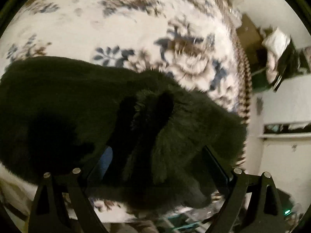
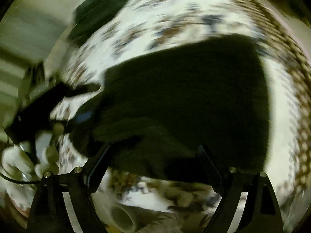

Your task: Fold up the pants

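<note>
Dark, fuzzy pants (image 1: pixel 58 101) lie on a floral bedspread (image 1: pixel 136 19). In the left wrist view a raised fold of the pants (image 1: pixel 171 132) sits between the fingers of my left gripper (image 1: pixel 155 151). Its jaws stand wide and the blue pad (image 1: pixel 107 155) shows bare, so it is open. In the right wrist view my right gripper (image 2: pixel 153 151) hangs open just above the near edge of the pants (image 2: pixel 184 97), with cloth between its fingers but not pinched. The left gripper (image 2: pixel 81 116) appears there at the left edge of the pants. This view is blurred.
The bedspread's patterned border (image 1: pixel 245 89) marks the bed edge, with white furniture (image 1: pixel 281 106) and a brown box (image 1: pixel 248 33) beyond. Another dark item (image 2: pixel 105 5) lies at the far side of the bed. A pale tube-like object (image 2: pixel 124 219) lies near the front.
</note>
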### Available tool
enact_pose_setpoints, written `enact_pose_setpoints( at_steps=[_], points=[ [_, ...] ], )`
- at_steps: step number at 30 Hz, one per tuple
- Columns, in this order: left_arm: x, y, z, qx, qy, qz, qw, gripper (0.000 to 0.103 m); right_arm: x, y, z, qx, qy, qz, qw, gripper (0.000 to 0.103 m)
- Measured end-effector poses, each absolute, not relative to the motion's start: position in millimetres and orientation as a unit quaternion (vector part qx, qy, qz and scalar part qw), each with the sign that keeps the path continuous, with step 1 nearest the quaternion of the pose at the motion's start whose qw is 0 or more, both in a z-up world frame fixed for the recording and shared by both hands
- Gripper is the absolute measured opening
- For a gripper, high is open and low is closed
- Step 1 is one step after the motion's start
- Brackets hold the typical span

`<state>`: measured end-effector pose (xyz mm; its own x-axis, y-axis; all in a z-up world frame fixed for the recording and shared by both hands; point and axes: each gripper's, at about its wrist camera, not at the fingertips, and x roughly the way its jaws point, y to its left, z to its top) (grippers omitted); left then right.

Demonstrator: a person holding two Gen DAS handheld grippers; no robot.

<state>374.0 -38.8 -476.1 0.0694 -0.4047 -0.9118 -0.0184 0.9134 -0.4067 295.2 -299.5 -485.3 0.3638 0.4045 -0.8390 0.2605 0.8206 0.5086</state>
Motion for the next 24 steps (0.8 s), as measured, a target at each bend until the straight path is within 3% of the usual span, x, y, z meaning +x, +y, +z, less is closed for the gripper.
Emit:
enact_pose_setpoints(
  at_steps=[2,3,4,5,7,12,16,19,24],
  points=[
    [379,-46,-503,-0.153,0.690,-0.130,0.695,0.091,287,-329,-497,0.321,0.563,0.001,0.762,0.091],
    [379,-46,-513,-0.161,0.697,-0.135,0.685,0.084,283,-343,-506,0.338,0.566,-0.020,0.751,0.091],
    [377,-44,-522,-0.173,0.702,-0.138,0.677,0.050,279,-353,-515,0.353,0.570,-0.033,0.741,0.091],
    [373,-39,-525,-0.184,0.702,-0.140,0.674,0.024,276,-363,-523,0.368,0.570,-0.044,0.733,0.091],
    [363,-30,-517,-0.188,0.692,-0.143,0.682,0.023,271,-376,-539,0.386,0.573,-0.054,0.721,0.091],
    [334,-3,-504,-0.163,0.689,-0.124,0.696,0.027,260,-366,-546,0.363,0.594,-0.051,0.716,0.091],
    [331,3,-518,-0.171,0.713,-0.108,0.671,0.050,273,-348,-559,0.322,0.621,-0.047,0.713,0.091],
    [325,3,-498,-0.166,0.694,-0.114,0.691,0.075,278,-335,-553,0.307,0.622,-0.039,0.719,0.091],
    [310,-2,-508,-0.088,0.689,-0.091,0.714,0.081,278,-292,-556,0.281,0.641,0.010,0.714,0.091]
  ],
)
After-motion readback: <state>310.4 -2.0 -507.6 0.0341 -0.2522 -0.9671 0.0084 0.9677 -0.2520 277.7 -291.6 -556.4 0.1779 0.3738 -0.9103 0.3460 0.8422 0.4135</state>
